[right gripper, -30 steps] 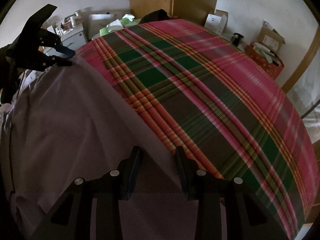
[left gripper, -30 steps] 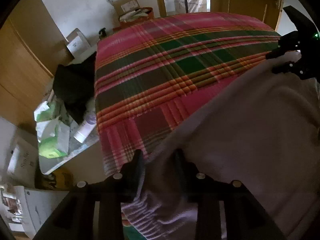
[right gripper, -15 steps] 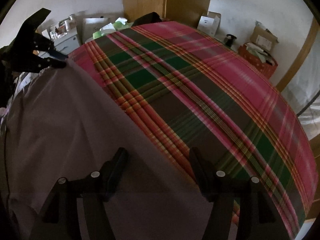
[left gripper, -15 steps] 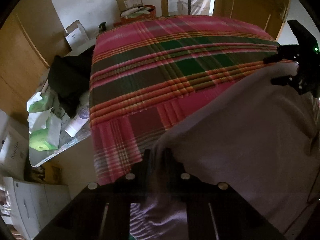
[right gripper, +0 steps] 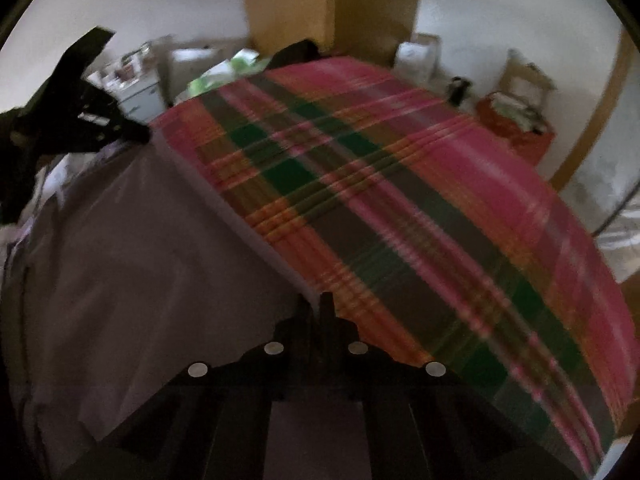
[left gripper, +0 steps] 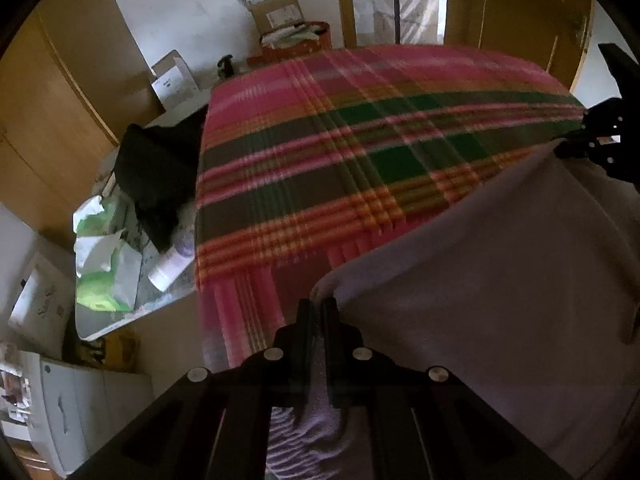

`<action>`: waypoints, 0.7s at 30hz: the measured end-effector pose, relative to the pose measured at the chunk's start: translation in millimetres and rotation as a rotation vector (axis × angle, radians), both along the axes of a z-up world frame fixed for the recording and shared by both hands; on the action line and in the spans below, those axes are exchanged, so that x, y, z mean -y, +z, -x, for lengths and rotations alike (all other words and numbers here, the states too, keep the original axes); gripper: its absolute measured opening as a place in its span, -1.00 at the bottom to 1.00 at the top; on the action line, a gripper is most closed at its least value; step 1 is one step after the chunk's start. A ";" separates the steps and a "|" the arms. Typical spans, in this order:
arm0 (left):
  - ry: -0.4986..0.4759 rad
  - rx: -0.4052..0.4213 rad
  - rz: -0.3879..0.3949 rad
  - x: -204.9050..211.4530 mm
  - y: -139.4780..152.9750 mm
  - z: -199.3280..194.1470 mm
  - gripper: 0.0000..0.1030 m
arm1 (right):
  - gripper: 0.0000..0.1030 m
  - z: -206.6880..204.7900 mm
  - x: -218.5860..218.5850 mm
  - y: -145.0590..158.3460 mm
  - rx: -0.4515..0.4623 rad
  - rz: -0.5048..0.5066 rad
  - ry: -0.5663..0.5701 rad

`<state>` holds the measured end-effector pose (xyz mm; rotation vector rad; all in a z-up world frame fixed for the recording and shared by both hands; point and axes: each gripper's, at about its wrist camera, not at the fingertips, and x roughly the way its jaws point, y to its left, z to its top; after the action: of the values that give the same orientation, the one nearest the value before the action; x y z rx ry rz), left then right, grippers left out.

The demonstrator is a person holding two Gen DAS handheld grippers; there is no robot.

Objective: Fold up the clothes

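A pale lilac garment (left gripper: pixel 500 280) lies spread on the near part of a bed with a pink, green and orange plaid cover (left gripper: pixel 340 160). My left gripper (left gripper: pixel 316 306) pinches the garment's left corner, its jaws still closing on the cloth; a ribbed hem (left gripper: pixel 304 436) hangs below it. My right gripper (right gripper: pixel 318 304) is shut on the far edge of the same garment (right gripper: pixel 140 260) at its other corner. Each wrist view shows the opposite gripper at the edge of the frame: the right gripper (left gripper: pixel 580 144) and the left gripper (right gripper: pixel 136 134).
Left of the bed a small table (left gripper: pixel 100 328) carries green tissue packs (left gripper: pixel 104 280), a white bottle (left gripper: pixel 170 266) and a black cloth (left gripper: pixel 156 168). Cardboard boxes (left gripper: pixel 276 14) and a red basket (right gripper: pixel 516 128) stand by the far wall. Wooden doors (left gripper: pixel 516 24) are behind.
Both grippers have shut on the garment's edge: the left closed steadily, the right first spread wide, then shut. The hands stayed nearly in place.
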<state>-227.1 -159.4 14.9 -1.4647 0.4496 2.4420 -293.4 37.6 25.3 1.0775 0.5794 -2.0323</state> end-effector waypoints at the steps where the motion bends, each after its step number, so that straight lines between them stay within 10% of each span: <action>1: 0.002 0.001 -0.002 0.2 1.0 2.8 -0.90 | -0.93 2.2 0.2 0.6 -0.011 -0.005 -0.014; 12: 0.025 0.034 0.009 1.7 -8.0 11.8 -0.85 | -0.91 7.9 6.1 -9.3 -0.077 -0.077 -0.051; 16: 0.075 0.091 -0.069 13.7 -5.5 11.5 -0.81 | -0.42 7.0 1.2 -2.7 -0.085 -0.095 -0.091; 21: 0.129 0.102 -0.122 28.6 7.8 -6.3 -0.81 | -0.38 -6.0 -24.8 22.0 -0.114 -0.055 -0.160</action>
<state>-220.8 -188.0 22.7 -1.6026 0.1864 2.4280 -287.4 62.4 47.3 1.0751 0.6274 -2.2400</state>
